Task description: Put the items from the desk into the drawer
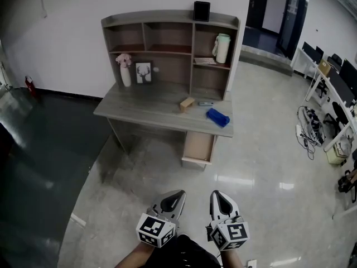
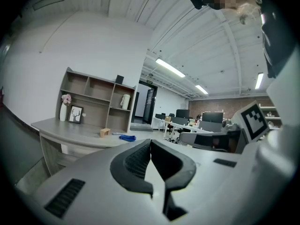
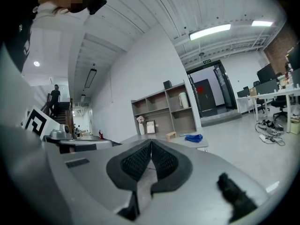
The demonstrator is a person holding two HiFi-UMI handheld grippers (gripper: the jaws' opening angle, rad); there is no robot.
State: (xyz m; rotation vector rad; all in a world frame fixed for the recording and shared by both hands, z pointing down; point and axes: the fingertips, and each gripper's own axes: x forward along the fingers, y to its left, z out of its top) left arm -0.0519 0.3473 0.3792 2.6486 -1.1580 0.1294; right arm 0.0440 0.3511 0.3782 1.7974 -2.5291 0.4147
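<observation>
Approach stage — left gripper and right gripper, jaws pressed together and empty, well apart from the desk. Next, probably: close in on the wooden block and spread the jaws — drawer already open.

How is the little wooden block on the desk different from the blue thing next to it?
The wooden block is light brown; the blue thing is bright blue. The wooden block looks smaller, the blue thing longer. The wooden block sits further back, nearer the shelves; the blue thing lies by the front right corner of the desk. Both rest on the desk top, not in the open drawer.
</observation>
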